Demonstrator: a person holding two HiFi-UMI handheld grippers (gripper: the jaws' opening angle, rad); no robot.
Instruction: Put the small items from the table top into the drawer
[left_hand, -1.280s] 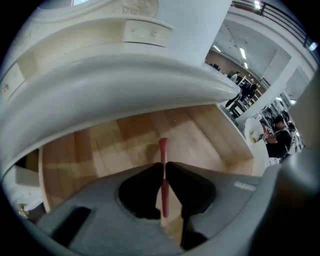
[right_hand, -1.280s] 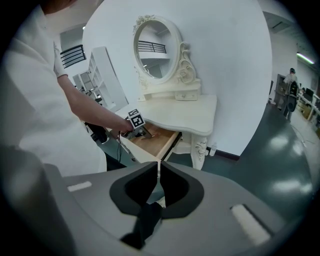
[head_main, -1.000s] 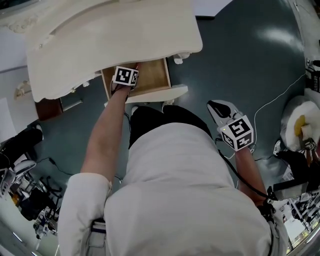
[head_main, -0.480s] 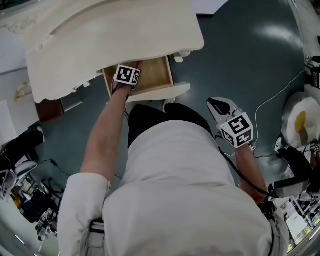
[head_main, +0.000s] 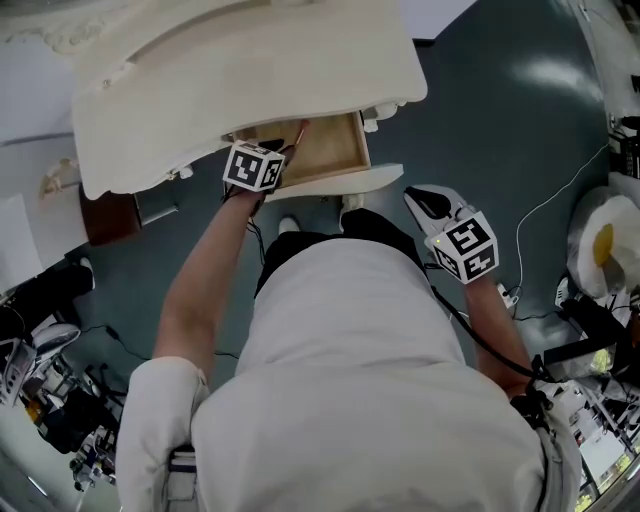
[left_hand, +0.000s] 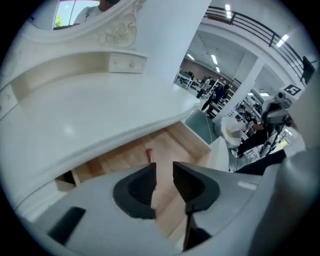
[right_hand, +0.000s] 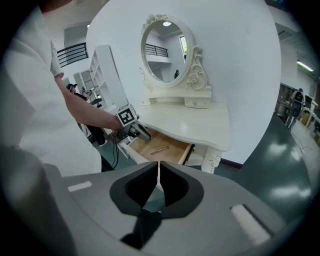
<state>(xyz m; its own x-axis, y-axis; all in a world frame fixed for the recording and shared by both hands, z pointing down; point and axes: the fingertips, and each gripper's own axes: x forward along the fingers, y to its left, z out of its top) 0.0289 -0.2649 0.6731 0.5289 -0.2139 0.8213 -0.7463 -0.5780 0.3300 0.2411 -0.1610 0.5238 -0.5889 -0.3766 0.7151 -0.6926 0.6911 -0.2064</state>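
White dressing table (head_main: 250, 90), its drawer (head_main: 335, 150) pulled out. Left gripper (left_hand: 164, 172) has drawn back to the drawer front, jaws spread and empty. The small red stick (left_hand: 149, 155) lies on the drawer floor just beyond the tips, so it looks delivered. Right gripper (right_hand: 159, 172) hangs idle, jaws pressed together on nothing.

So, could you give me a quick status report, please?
Left gripper open, empty, over the drawer. Right gripper shut, empty. Thin reddish stick lies in drawer. Nothing blocking.
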